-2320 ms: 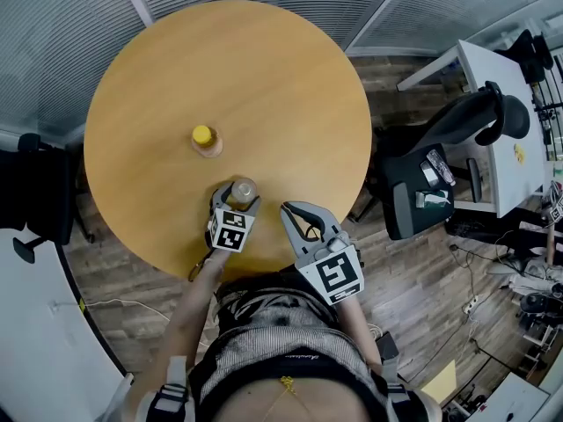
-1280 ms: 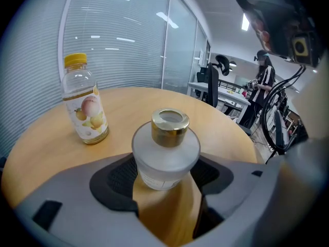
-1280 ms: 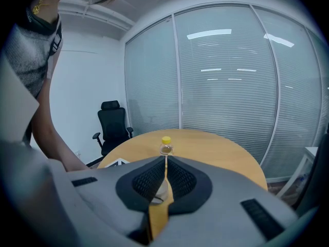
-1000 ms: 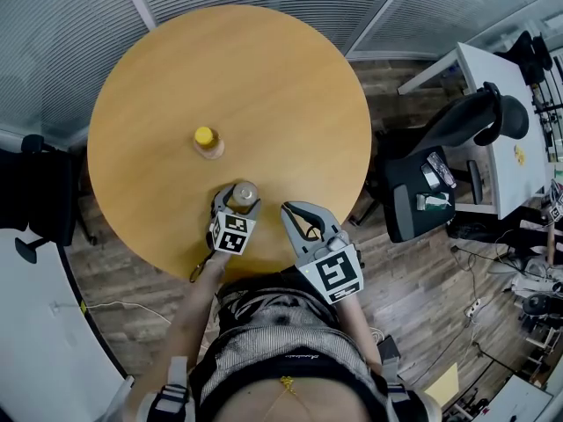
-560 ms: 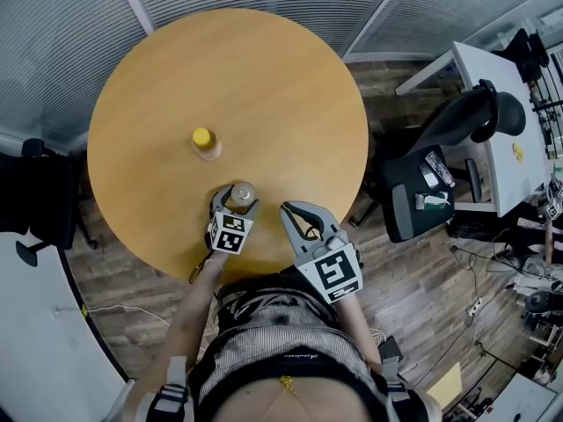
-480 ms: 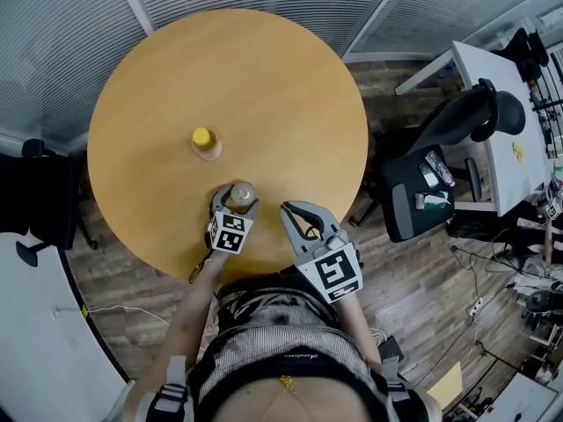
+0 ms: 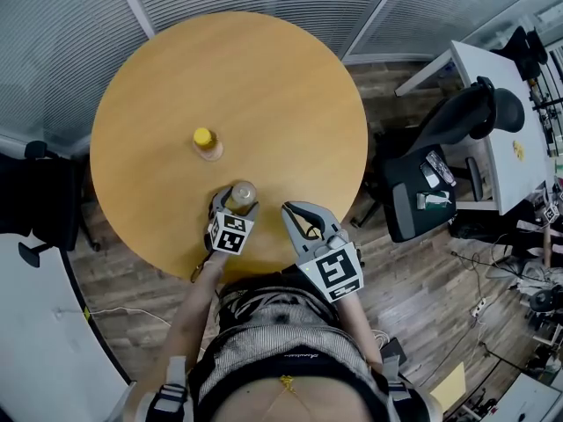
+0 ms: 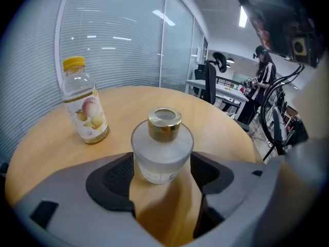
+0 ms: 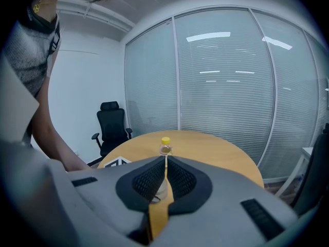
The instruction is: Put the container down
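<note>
No text can be read. The clear yellow-capped bottle (image 8: 85, 109) bears a fruit-picture label; the frosted glass container (image 8: 162, 153) carries a small label with illegible print.

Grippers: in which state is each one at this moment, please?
Left gripper: closed on the frosted container.
Right gripper: closed, holding nothing.

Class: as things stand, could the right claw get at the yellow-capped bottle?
Probably yes: the bottle stands free on the table, though the right claw is shut, and the container in the left claw sits near its path.
</note>
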Demonstrator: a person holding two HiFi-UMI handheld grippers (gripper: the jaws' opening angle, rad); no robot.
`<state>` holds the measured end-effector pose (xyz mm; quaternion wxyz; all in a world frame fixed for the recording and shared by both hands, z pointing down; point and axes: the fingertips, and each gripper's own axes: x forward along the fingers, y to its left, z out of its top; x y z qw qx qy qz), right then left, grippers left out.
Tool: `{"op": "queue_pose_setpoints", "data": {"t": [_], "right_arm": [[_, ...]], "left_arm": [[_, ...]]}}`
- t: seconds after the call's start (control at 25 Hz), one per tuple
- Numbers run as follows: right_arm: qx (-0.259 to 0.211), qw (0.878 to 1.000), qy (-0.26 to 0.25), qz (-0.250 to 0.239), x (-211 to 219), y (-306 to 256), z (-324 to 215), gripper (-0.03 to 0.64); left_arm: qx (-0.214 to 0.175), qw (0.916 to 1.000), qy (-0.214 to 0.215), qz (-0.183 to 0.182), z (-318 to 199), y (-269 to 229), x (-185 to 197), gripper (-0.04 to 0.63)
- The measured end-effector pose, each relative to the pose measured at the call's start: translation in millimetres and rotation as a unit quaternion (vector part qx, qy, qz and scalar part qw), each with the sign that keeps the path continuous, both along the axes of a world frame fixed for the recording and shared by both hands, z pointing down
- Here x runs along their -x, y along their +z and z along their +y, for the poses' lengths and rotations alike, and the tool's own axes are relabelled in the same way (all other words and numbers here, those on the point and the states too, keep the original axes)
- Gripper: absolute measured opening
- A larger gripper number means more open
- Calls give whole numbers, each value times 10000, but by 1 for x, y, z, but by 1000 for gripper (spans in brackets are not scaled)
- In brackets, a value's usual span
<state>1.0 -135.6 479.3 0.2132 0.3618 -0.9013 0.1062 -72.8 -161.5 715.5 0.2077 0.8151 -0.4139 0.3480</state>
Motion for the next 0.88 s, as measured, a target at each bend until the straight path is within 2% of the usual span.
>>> {"op": "queue_pose_setpoints", "data": {"t": [0.72, 0.88], "right_arm": [[-33, 9997, -221, -84, 3, -3, 9, 25], [-26, 9995, -292, -85, 2, -1, 9, 25]], "left_arm": [[85, 9984, -530, 166, 34, -17, 19, 333], [41, 9974, -656, 311, 40, -28, 19, 333]]}}
